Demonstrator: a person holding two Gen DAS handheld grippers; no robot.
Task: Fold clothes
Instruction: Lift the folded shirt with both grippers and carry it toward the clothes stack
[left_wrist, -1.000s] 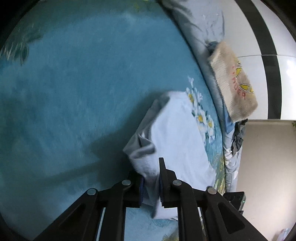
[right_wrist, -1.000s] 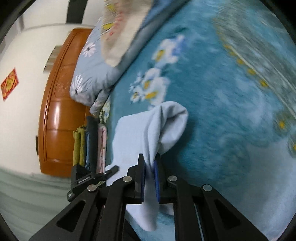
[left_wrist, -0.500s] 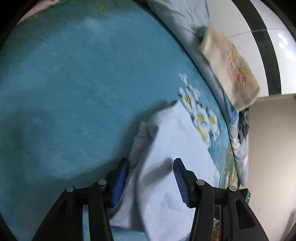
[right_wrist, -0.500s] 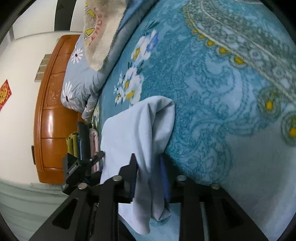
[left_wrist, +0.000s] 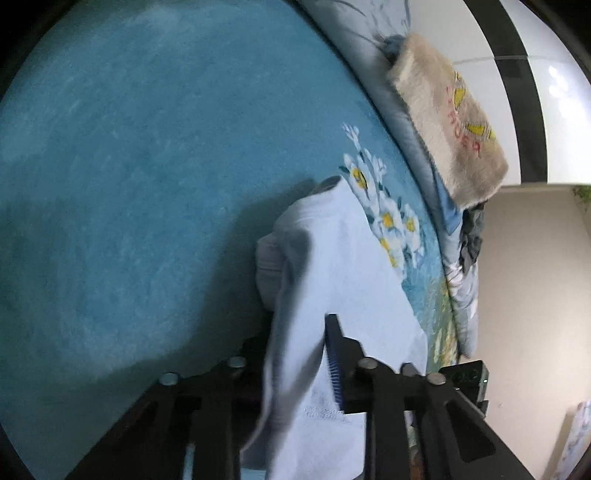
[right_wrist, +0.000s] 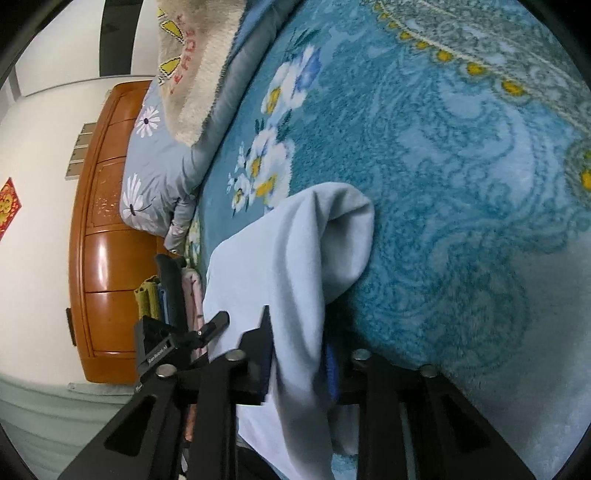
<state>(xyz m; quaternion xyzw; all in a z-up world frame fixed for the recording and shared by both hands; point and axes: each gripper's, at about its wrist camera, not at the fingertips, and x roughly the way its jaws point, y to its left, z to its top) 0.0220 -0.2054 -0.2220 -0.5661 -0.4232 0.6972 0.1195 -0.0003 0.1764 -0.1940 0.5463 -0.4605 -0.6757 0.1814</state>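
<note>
Orange wooden headboard (right_wrist: 99, 236): right wrist view only.

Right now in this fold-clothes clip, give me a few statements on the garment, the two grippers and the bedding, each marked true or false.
1. The light blue garment lies on a teal floral blanket. True.
2. The right gripper has garment fabric between its fingers. True.
3. The left gripper hangs over bare blanket, with no cloth near it. False: the garment drapes between its fingers.
4. The garment is spread flat with no fold. False: one end is doubled over into a rounded fold.
5. A beige fuzzy pillow lies at the bed's edge. True.
6. The wooden cabinet is painted white. False: it is glossy orange-brown.
</note>
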